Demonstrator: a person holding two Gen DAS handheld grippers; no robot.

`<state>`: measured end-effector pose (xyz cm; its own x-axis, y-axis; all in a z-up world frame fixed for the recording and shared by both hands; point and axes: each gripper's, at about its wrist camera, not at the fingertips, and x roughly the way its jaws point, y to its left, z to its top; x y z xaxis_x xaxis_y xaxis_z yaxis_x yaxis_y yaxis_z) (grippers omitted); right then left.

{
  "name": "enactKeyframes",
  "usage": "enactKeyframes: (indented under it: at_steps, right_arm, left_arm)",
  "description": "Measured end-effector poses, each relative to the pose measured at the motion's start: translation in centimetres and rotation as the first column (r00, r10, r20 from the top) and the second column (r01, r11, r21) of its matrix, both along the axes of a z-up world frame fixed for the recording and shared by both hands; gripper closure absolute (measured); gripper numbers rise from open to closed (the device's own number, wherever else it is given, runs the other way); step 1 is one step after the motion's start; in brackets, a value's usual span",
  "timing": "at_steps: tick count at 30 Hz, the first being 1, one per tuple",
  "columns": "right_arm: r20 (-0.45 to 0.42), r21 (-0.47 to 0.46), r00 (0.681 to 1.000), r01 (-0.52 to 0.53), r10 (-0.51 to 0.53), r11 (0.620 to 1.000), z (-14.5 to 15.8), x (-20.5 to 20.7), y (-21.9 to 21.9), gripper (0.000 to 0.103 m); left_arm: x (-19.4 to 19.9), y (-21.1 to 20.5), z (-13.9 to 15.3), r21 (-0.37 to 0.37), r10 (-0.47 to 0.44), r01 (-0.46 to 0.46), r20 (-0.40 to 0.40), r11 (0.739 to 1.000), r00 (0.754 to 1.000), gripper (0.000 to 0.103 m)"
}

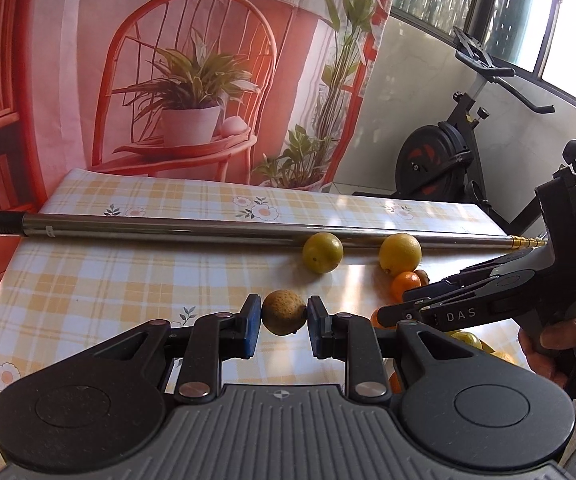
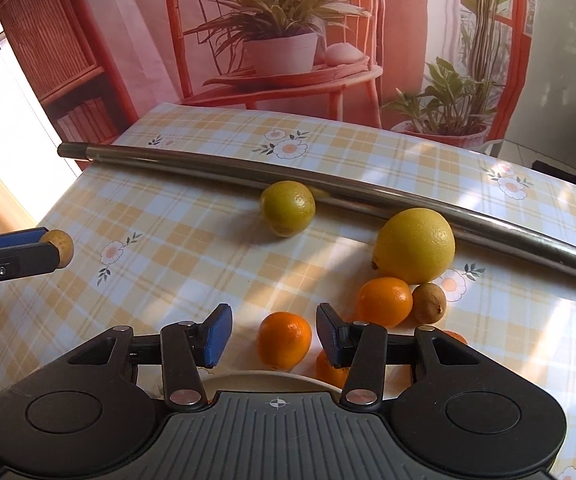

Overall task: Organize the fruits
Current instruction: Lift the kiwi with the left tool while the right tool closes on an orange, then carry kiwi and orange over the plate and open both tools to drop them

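My left gripper (image 1: pixel 283 320) is shut on a small brown rough fruit (image 1: pixel 283 312) and holds it above the checked tablecloth (image 1: pixel 127 280); the right wrist view shows it at the far left (image 2: pixel 60 248). My right gripper (image 2: pixel 273 334) is open, with a small orange (image 2: pixel 283 338) between its fingers on the cloth. A green lime (image 2: pixel 287 208), a yellow lemon (image 2: pixel 416 245), a second orange (image 2: pixel 384 302) and a brown nut-like fruit (image 2: pixel 428 303) lie beyond. The lime (image 1: pixel 322 252) and lemon (image 1: pixel 400 253) also show in the left wrist view.
A long metal pole (image 2: pixel 215 168) lies across the table behind the fruit. A pale plate rim (image 2: pixel 255 382) sits under the right gripper, with another orange (image 2: pixel 330 370) beside it. An exercise bike (image 1: pixel 456 152) stands right of the table. A printed backdrop hangs behind.
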<state>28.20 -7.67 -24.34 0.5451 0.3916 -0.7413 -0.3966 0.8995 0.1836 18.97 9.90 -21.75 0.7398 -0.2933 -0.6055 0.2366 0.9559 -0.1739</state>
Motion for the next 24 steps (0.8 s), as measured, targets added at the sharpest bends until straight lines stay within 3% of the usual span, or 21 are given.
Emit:
enactKeyframes:
  at_steps: [13,19,24]
  right_arm:
    - [-0.048,-0.095,0.998,-0.053,0.049,0.994,-2.5,0.6,1.5,0.07]
    - [-0.038,-0.065,0.999,-0.032,0.03,0.997,-2.6,0.5,1.1,0.071]
    - [0.003,0.017,1.0,0.015,-0.015,1.0,-1.1,-0.5,-0.8,0.071]
  left_arm:
    - [-0.4,-1.4,-0.2,-0.021,-0.024,0.023,-0.003,1.0,1.0,0.077]
    - [-0.7,-1.9,-0.3,-0.007,-0.045,0.045,-0.011,0.999,0.999,0.077]
    - [-1.1,-2.6,-0.4,-0.008,-0.066,0.066,-0.02,0.998,0.998,0.077]
